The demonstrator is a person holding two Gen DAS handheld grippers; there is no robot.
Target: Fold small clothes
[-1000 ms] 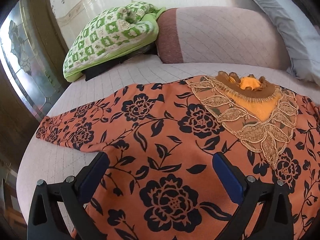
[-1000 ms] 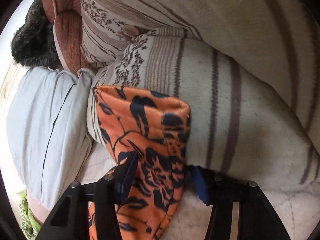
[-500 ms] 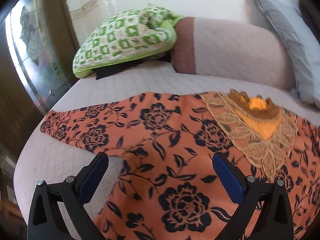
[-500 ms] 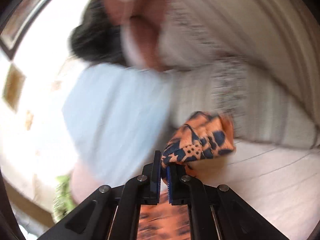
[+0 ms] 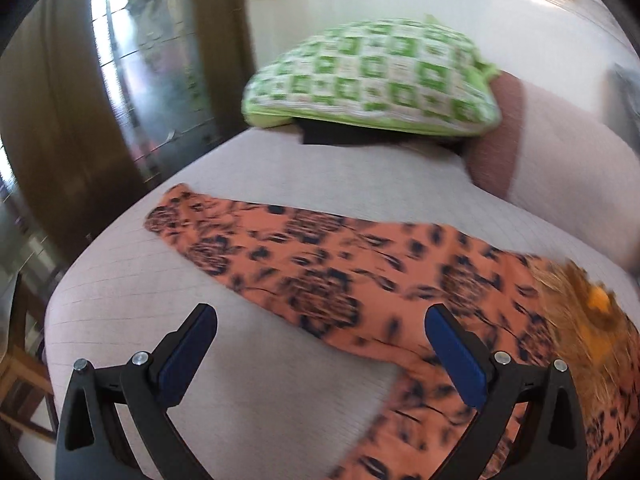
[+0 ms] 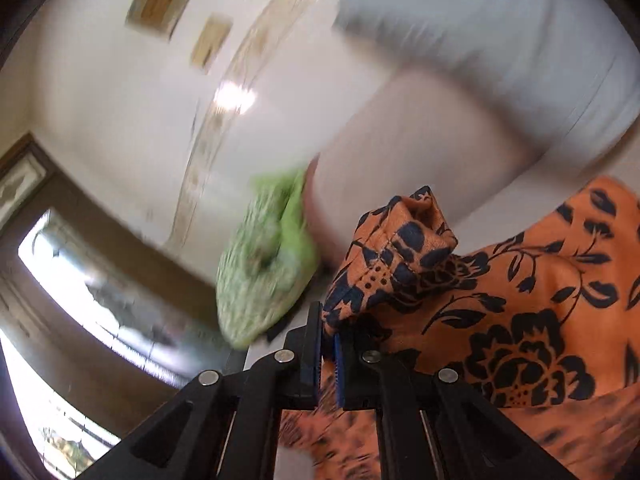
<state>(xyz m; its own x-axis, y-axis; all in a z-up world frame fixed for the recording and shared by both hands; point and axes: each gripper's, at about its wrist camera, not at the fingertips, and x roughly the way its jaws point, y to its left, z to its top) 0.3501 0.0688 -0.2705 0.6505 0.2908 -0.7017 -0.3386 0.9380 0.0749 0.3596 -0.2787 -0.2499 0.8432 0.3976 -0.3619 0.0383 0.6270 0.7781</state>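
An orange blouse with a dark flower print (image 5: pixel 360 280) lies spread on the pale bed cover (image 5: pixel 160 300). One sleeve (image 5: pixel 208 232) stretches out to the left, and the embroidered neckline (image 5: pixel 580 300) is at the right edge. My left gripper (image 5: pixel 320 344) is open above the bed cover, just short of that sleeve, with nothing between its fingers. In the right wrist view my right gripper (image 6: pixel 328 344) is shut on the cuff of the other sleeve (image 6: pixel 400 248) and holds it lifted over the blouse's body (image 6: pixel 540 320).
A green and white checked cushion (image 5: pixel 372 76) lies at the head of the bed on a dark object. A pink bolster (image 5: pixel 560 152) and a grey pillow (image 6: pixel 500 32) sit to the right. A wooden door frame and a window (image 5: pixel 120 100) stand left of the bed.
My right gripper shut on the right sleeve's cuff, lifted it off the striped blanket and swung it left over the blouse. My left gripper moved left, towards the outstretched sleeve.
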